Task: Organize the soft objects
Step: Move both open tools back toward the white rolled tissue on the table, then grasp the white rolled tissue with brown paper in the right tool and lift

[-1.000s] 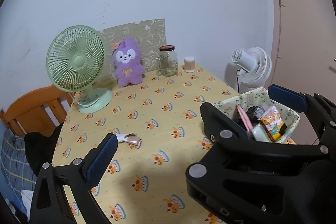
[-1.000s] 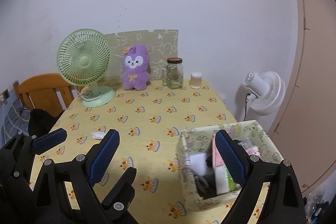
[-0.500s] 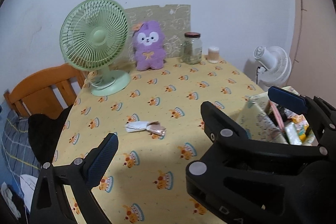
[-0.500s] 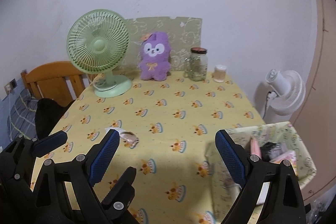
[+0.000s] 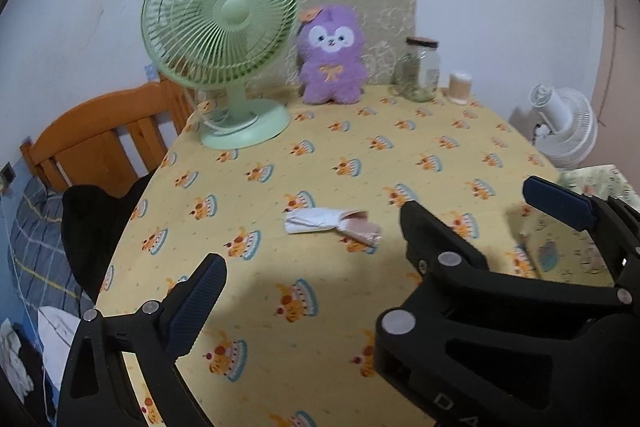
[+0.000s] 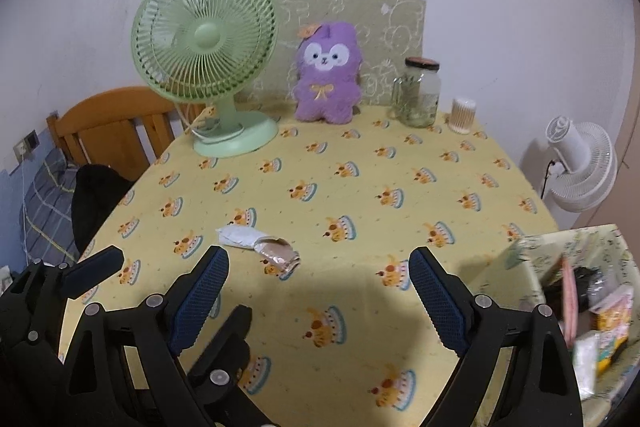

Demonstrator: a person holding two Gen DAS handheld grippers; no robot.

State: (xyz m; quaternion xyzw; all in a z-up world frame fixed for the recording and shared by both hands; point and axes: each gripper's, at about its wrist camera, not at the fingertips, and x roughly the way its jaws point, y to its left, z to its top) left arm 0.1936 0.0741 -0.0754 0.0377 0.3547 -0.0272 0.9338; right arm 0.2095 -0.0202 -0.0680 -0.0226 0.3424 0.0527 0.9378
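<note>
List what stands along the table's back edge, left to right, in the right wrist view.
Green fan → purple plush toy → glass jar → small white-capped container.

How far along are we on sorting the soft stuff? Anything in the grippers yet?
Early. The fabric bin at the table's right edge already holds several items. Nothing is in hand: left gripper and right gripper are both open and empty. Left to do: the crumpled white packet mid-table and the purple plush at the back.
</note>
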